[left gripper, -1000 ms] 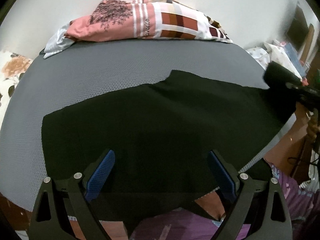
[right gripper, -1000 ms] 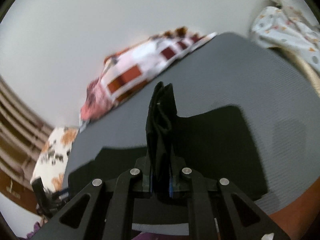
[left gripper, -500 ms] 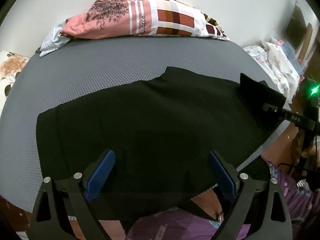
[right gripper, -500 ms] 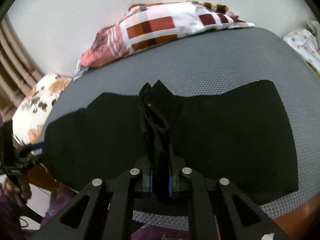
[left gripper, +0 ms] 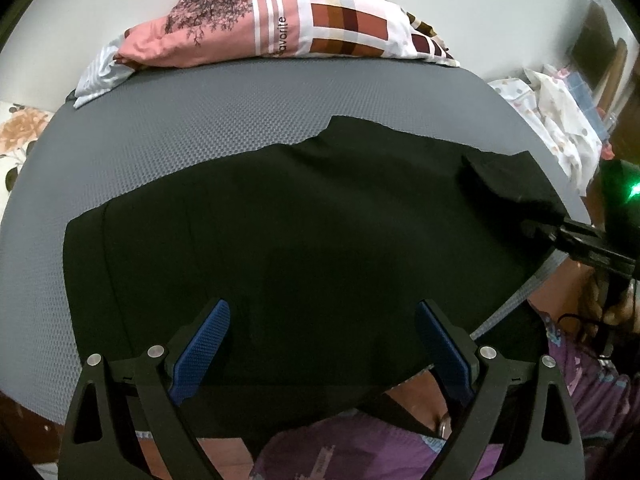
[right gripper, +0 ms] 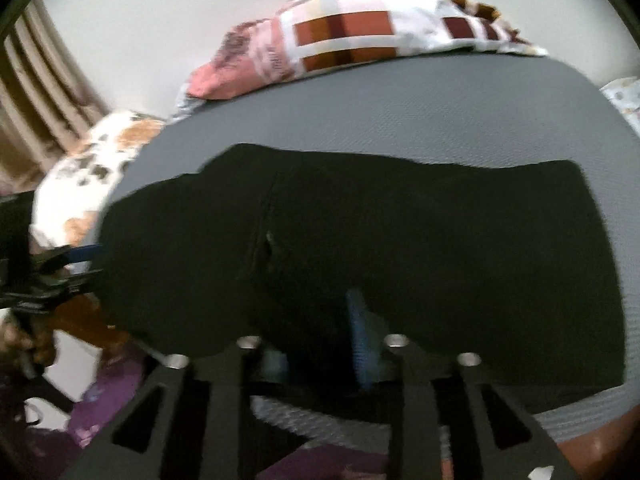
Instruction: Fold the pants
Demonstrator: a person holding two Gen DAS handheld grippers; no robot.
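The black pants point(left gripper: 304, 220) lie spread flat across the grey mattress point(left gripper: 200, 128), folded lengthwise. My left gripper point(left gripper: 320, 344) is open and empty, low over the pants' near edge. My right gripper point(right gripper: 320, 336) hangs over the near edge of the pants point(right gripper: 400, 240); its jaws stand parted, one blue pad point(right gripper: 360, 336) showing, with black cloth lying loose over the left finger. The right wrist view is blurred. The right gripper also shows at the right edge of the left wrist view point(left gripper: 560, 236), by the pants' end.
A pink and checked folded blanket point(left gripper: 280, 24) lies along the mattress's far edge by the white wall. A floral pillow point(right gripper: 88, 176) sits left, white spotted cloth point(left gripper: 560, 120) right. The person's purple clothing point(left gripper: 340, 452) is below the near edge.
My right gripper brought the held pants end down onto the mattress and its jaws have parted, letting the cloth go. The pants now lie flat. My left gripper stayed open, nearly still.
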